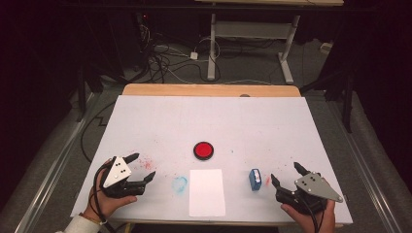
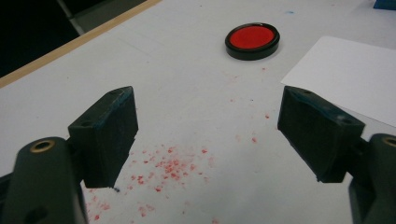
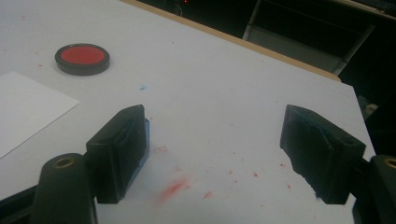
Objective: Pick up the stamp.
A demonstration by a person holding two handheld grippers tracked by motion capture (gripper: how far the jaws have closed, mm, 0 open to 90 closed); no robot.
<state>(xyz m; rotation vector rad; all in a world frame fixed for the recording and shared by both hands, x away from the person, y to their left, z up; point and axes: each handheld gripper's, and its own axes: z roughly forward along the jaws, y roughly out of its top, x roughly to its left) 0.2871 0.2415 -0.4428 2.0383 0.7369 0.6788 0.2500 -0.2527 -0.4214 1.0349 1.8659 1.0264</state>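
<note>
The left gripper [image 1: 144, 167] was held near the tabletop's [image 1: 272, 121] front-left corner, jaws apart and empty, over red specks [image 2: 168, 165]. A blue smudge [image 1: 180, 184] lay just to its right. A white sheet [image 1: 207, 192] was laid at the middle of the front edge, and a red ink pad [image 1: 203, 150] was set just behind it, lid off, red ink exposed. A blue stamp [image 1: 254, 179] lay right of the sheet, beside a red smear [image 1: 267, 181]. The right gripper [image 1: 285, 174], jaws spread and empty, was poised just right of the stamp. No grasp had been made; the pick-up step was judged pending. Next, the right jaws would need to be closed around the stamp.
</note>
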